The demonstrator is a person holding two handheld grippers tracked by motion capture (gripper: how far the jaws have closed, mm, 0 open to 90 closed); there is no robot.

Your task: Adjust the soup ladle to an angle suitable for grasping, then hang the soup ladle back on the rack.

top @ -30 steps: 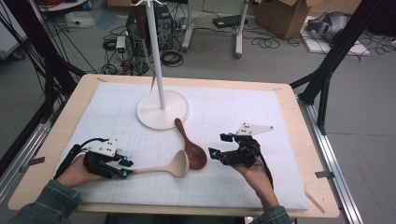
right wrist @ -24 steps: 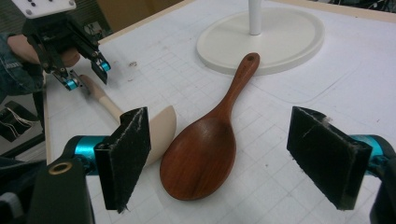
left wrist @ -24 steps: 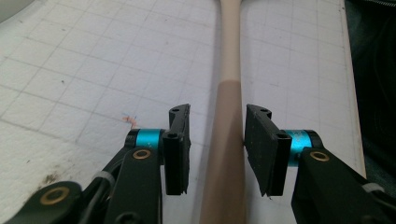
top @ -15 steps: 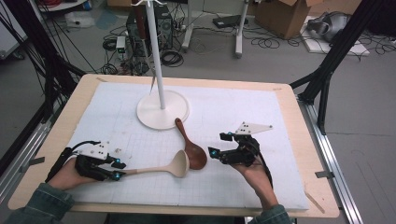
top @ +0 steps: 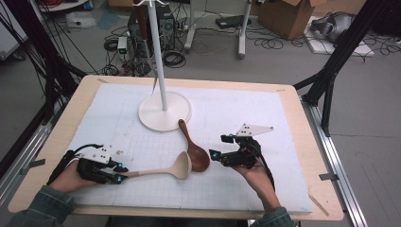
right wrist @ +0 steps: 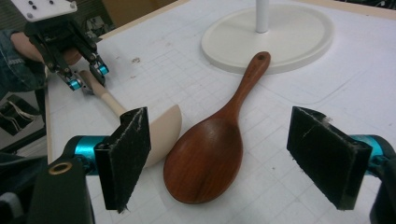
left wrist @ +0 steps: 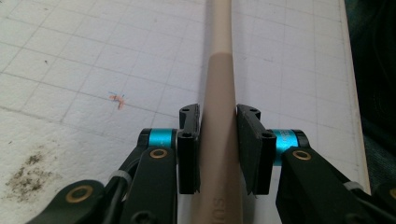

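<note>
The left gripper (left wrist: 218,140) has just been closing, its jaws now pinching the smooth, round beige handle of the ladle (top: 161,170); the ladle is lying on the white gridded mat (top: 265,113), its bowl touching the brown spoon (right wrist: 212,154). Embossed letters are showing at the handle's end, too cut off to read. The right gripper (right wrist: 219,158) is hovering released, its rough black foam pads (right wrist: 128,154) standing wide either side of the spoon's glossy wooden bowl. The white stand (top: 165,109), a round disc with a thin pole, is sitting just past the spoon's handle; dark specks are staining the mat.
</note>
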